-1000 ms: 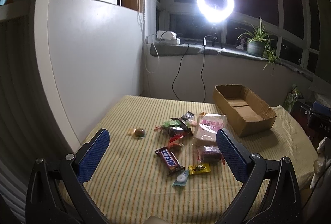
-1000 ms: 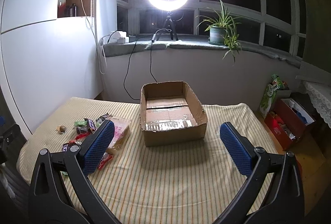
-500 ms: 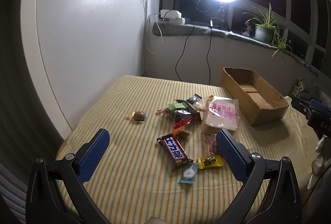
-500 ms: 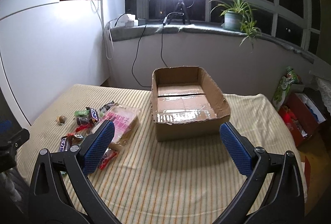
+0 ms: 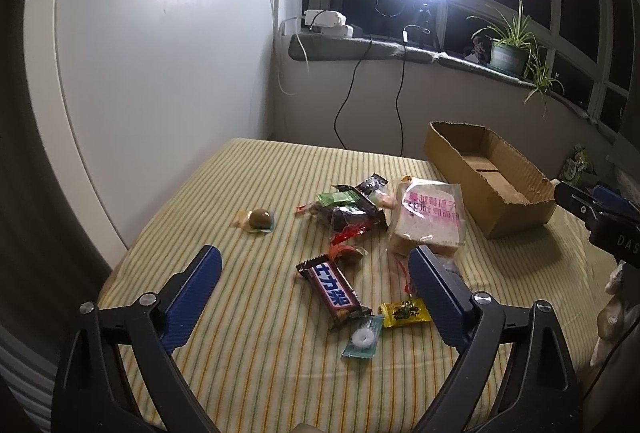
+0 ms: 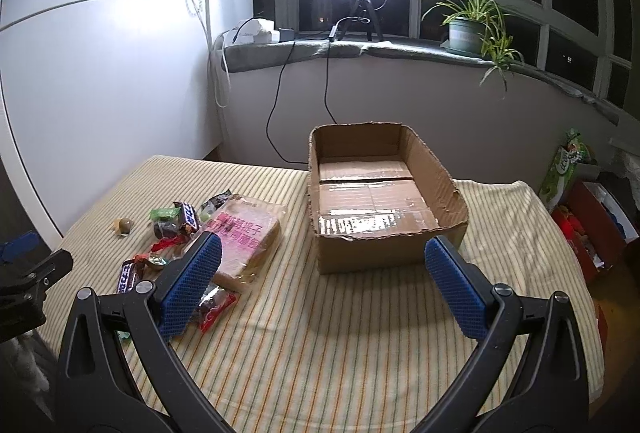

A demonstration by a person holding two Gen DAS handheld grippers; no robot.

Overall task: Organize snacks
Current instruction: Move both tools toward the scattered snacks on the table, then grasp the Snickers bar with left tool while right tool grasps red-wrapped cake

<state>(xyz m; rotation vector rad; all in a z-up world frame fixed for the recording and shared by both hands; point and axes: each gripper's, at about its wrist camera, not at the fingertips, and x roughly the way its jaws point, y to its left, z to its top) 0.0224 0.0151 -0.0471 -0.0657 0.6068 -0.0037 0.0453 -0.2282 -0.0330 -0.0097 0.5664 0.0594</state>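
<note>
Both hand-held grippers have dipped toward the desk; left hand-held gripper (image 5: 314, 287) closing, empty, over brown chocolate bar (image 5: 334, 290), white lettering; right hand-held gripper (image 6: 322, 287) released.

one cardboard box (image 6: 384, 201), one bread packet (image 5: 430, 221), one chocolate bar (image 5: 334, 291)

Both wrist cameras look down low over the striped table (image 5: 248, 365) (sharing snacks (image 5: 334, 291) and box (image 6: 384, 201)).
</note>
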